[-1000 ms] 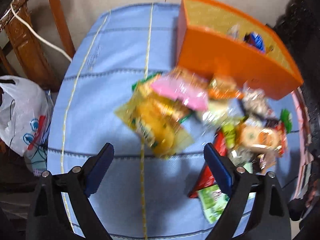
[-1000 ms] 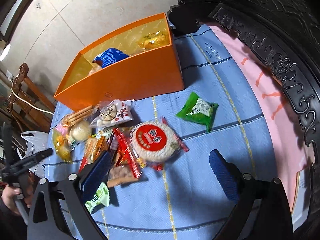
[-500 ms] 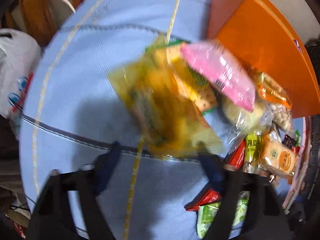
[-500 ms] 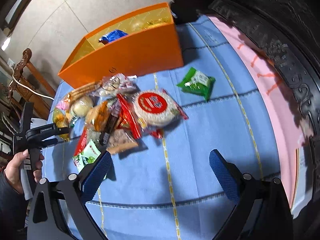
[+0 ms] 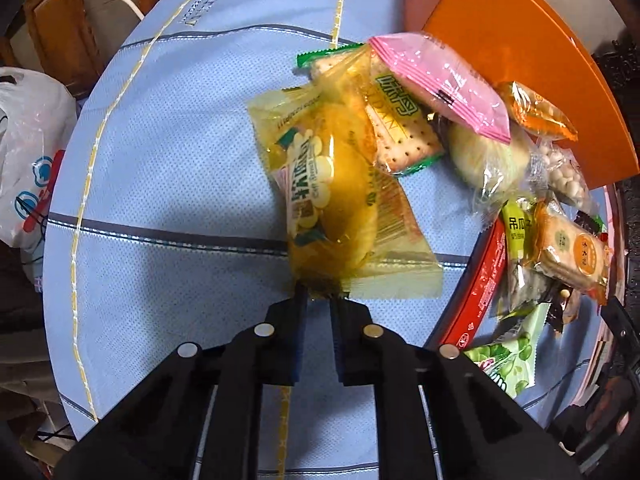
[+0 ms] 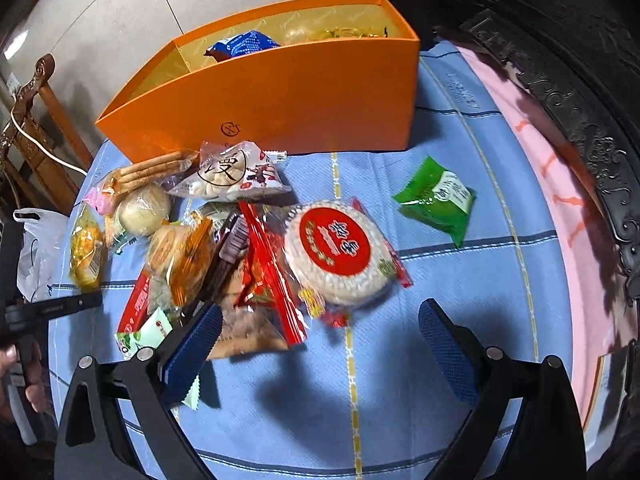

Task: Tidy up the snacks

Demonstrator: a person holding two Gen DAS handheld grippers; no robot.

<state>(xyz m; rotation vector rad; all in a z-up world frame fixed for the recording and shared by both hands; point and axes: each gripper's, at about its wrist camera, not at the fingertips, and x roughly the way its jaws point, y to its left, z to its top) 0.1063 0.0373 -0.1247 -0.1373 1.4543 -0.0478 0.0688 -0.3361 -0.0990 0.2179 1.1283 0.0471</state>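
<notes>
My left gripper [image 5: 319,294] is shut on the near end of a yellow snack packet [image 5: 332,184], which lies at the left edge of the snack pile; it also shows in the right wrist view [image 6: 86,252]. A pink packet [image 5: 440,84] and a cracker packet [image 5: 400,128] lie just beyond it. The orange box [image 6: 280,100] stands at the back with a blue packet [image 6: 242,46] inside. My right gripper [image 6: 320,344] is open and empty, above the cloth in front of a round rice cracker pack [image 6: 340,252]. A green packet [image 6: 436,200] lies apart to the right.
The blue tablecloth [image 6: 440,320] covers a round table. A dark carved chair back [image 6: 560,60] rises at the right, a wooden chair [image 5: 52,20] and a white plastic bag [image 5: 28,160] are at the left beyond the table edge.
My left gripper has moved in on the yellow packet and shut on its near end. My right gripper has moved closer to the pile, still open.
</notes>
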